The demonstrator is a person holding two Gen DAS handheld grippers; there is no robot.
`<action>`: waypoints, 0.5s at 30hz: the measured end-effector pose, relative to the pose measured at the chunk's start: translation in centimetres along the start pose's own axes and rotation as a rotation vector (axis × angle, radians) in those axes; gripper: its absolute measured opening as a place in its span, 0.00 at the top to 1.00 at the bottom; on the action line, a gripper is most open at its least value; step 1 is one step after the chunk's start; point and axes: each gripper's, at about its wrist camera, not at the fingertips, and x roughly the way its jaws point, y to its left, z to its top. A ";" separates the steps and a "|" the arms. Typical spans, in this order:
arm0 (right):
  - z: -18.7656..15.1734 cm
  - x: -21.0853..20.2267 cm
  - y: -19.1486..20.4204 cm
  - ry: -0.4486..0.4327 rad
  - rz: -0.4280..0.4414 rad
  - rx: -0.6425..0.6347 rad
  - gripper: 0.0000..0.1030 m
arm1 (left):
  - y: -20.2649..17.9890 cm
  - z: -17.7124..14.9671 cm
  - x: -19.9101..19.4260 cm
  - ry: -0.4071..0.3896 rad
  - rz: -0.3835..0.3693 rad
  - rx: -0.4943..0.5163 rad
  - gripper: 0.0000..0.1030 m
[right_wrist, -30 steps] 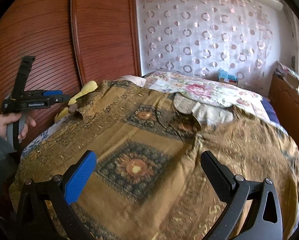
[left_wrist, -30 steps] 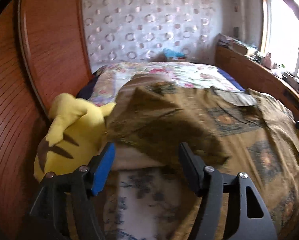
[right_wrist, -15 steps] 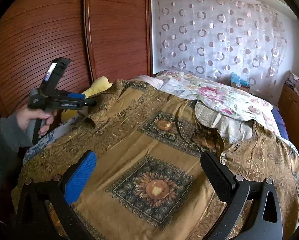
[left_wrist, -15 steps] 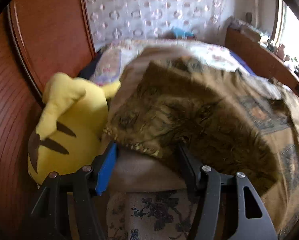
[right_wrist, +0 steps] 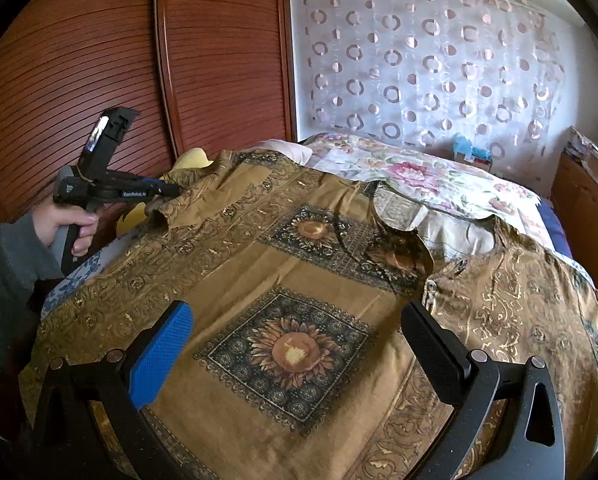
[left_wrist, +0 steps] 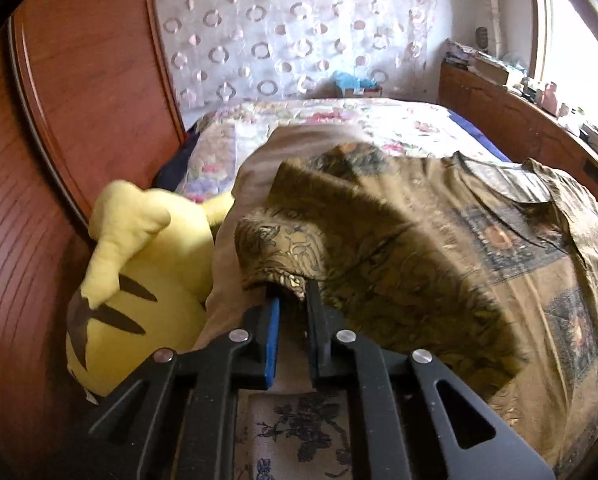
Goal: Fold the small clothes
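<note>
A brown-gold patterned shirt (right_wrist: 299, 280) lies spread flat on the bed, collar toward the far side. Its left sleeve (left_wrist: 283, 248) lies bunched over a beige pillow. My left gripper (left_wrist: 291, 292) is at the sleeve's hem, its jaws closing with the hem fabric pinched between the tips. The right wrist view shows that left gripper (right_wrist: 167, 190) held by a hand (right_wrist: 67, 220) at the sleeve end (right_wrist: 187, 200). My right gripper (right_wrist: 297, 312) hovers wide open over the shirt's front, above a sunflower square, with nothing between its fingers.
A yellow plush toy (left_wrist: 139, 272) lies left of the sleeve against the wooden wardrobe doors (right_wrist: 99, 60). A floral bedspread (right_wrist: 419, 176) covers the bed beyond the collar. A wooden sideboard (left_wrist: 519, 120) with clutter runs along the right side under a window.
My left gripper moved forward and down to the sleeve hem, and its jaws went from wide apart to nearly together on the fabric. The right gripper stayed open over the shirt.
</note>
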 end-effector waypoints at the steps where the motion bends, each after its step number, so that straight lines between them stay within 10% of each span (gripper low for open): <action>1: -0.1 -0.1 0.0 0.000 -0.002 0.000 0.00 | -0.3 0.2 -0.4 -0.012 0.013 0.014 0.88; 15: -1.1 -0.7 -1.0 0.005 -0.012 0.030 0.00 | -2.3 0.5 -3.2 -0.100 -0.055 0.018 0.96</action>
